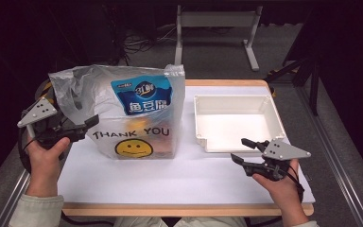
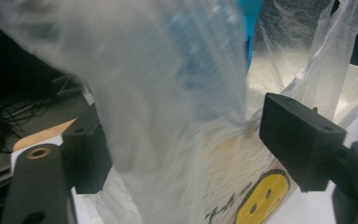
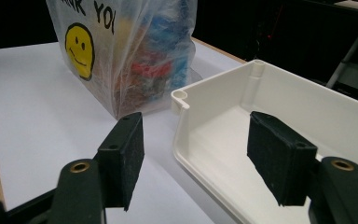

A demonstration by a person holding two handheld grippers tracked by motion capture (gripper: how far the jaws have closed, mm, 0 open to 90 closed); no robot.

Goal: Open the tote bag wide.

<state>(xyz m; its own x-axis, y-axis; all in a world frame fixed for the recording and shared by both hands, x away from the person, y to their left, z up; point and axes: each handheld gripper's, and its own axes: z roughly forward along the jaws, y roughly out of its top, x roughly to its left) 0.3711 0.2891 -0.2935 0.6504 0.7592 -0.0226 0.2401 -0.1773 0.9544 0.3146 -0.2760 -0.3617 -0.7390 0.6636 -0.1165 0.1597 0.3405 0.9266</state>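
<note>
Film from our plastic bag drapes between the left gripper's part-open fingers, not yet pinched, at the bag's left edge on the worktop, while our right gripper waits wide and empty by the white tray.

Bright tabletop, dark surroundings, blurred bag

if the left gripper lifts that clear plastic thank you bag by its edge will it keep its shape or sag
The thin clear plastic bag with the smiley face would likely sag: its film drapes crumpled between the left gripper jaws. The blue snack packet and other goods inside probably pull the bottom down and may shift. The glossy film looks slippery, so a light pinch could slide off.
</note>
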